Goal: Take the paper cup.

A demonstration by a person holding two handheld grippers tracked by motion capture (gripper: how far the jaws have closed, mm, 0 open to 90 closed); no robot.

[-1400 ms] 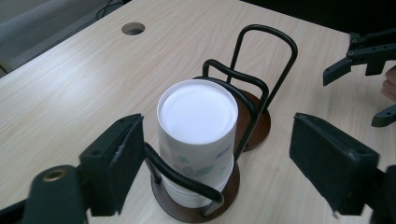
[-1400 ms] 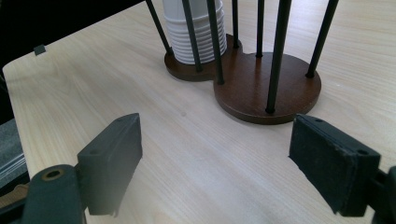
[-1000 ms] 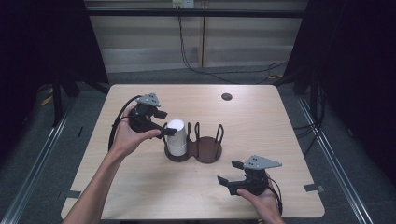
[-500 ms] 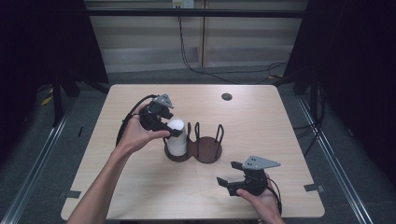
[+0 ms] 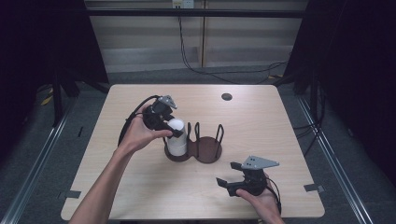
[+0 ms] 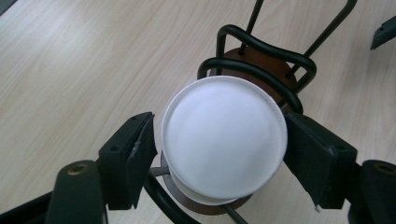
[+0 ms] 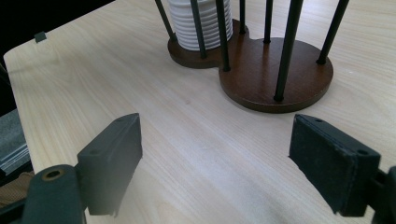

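Cup stack (image 5: 177, 137) sits in wire holder (image 5: 198, 148) at table (image 5: 289, 135) centre, 9 o'clock bay; left gripper (image 5: 173, 127) straddles its top, jaws wide w/ gaps both sides. Centre the pads, squeeze gently, lift straight up clear of the wires. Right gripper (image 5: 227, 179) idles wide at 5 o'clock, holding nothing.

Left gripper (image 5: 173, 131) hides the cup stack's (image 5: 177, 143) upper side in high view. Holder's (image 7: 275, 70) wire tops cut off by the right gripper view's edge. Small dark disc (image 5: 227, 96) on table: too small to ID.

Lab, dark curtains (image 5: 42, 51), floor rails (image 5: 32, 177)
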